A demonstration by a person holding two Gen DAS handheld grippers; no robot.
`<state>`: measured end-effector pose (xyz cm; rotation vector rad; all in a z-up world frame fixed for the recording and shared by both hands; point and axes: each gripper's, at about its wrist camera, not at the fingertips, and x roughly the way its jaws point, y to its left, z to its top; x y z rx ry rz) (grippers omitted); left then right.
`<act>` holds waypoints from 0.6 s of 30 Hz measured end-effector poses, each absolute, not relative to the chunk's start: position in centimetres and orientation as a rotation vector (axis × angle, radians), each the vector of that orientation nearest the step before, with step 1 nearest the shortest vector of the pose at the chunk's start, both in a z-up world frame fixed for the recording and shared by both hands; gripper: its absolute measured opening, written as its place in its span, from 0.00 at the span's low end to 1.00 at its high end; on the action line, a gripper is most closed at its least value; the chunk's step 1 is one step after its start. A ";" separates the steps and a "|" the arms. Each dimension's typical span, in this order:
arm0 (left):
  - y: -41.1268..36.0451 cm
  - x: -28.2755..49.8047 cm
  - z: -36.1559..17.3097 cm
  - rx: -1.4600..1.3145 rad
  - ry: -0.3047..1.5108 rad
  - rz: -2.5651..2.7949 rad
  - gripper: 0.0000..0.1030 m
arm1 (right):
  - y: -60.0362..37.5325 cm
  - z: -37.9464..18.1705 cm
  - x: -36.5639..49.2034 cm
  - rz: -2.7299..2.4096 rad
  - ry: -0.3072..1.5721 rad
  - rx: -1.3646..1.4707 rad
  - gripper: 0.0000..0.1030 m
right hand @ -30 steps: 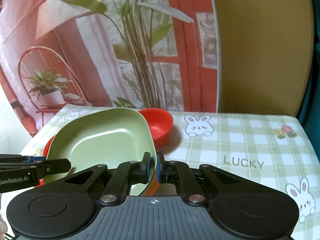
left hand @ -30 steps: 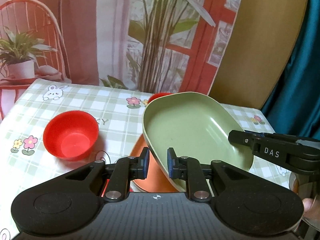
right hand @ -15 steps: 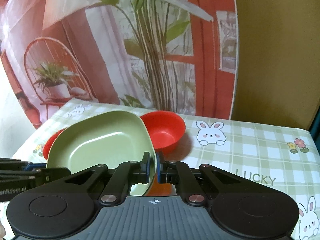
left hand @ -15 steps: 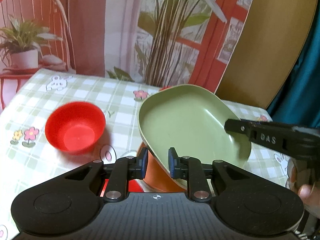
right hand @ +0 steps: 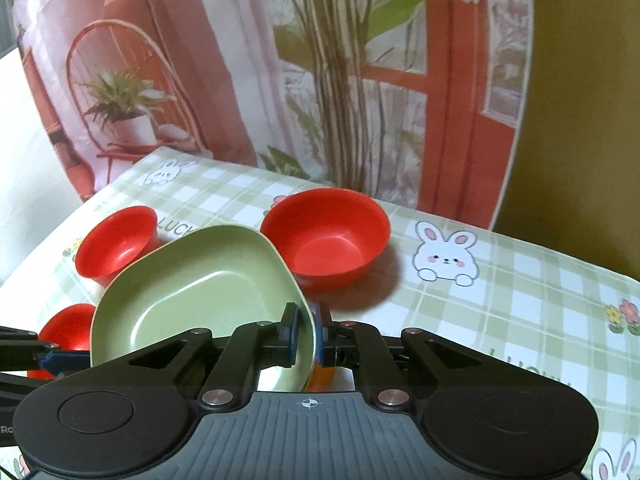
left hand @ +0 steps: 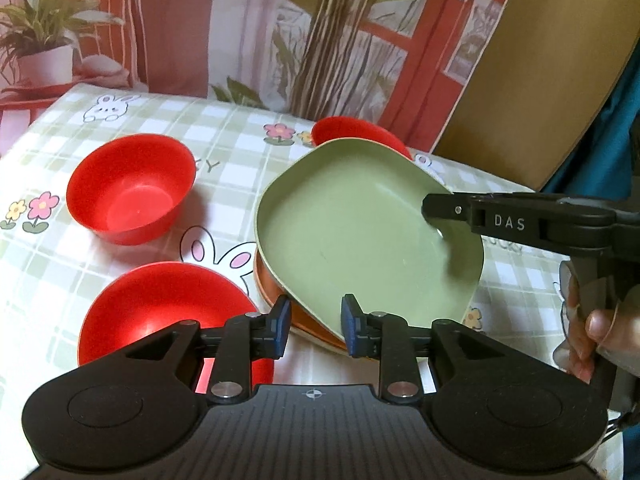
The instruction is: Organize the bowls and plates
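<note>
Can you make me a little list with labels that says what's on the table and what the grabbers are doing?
green plate: tilted, over the orange plate
right gripper: shut on green plate's rim
left gripper: open, holding nothing
red bowls: three, far-left, near, behind the plates
table: checked bunny cloth

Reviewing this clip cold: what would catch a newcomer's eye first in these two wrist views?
First the green plate, tilted in mid-table over an orange plate, with the right gripper shut on its rim. Around it stand three red bowls on the checked bunny tablecloth: one far left, one near left, one behind. The left gripper is open at the plate's near edge.
</note>
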<state>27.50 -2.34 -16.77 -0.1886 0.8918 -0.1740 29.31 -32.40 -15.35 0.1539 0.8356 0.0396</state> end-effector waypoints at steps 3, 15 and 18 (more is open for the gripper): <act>-2.3 28.0 -17.3 -0.190 0.908 -0.168 0.28 | -32.4 -15.9 29.8 0.059 0.853 0.140 0.08; -3.2 28.6 -18.0 -0.134 0.915 -0.166 0.30 | -32.9 -17.2 30.4 0.068 0.868 0.153 0.08; -3.1 28.6 -17.9 -0.134 0.919 -0.170 0.30 | -32.9 -17.4 30.3 0.067 0.869 0.158 0.08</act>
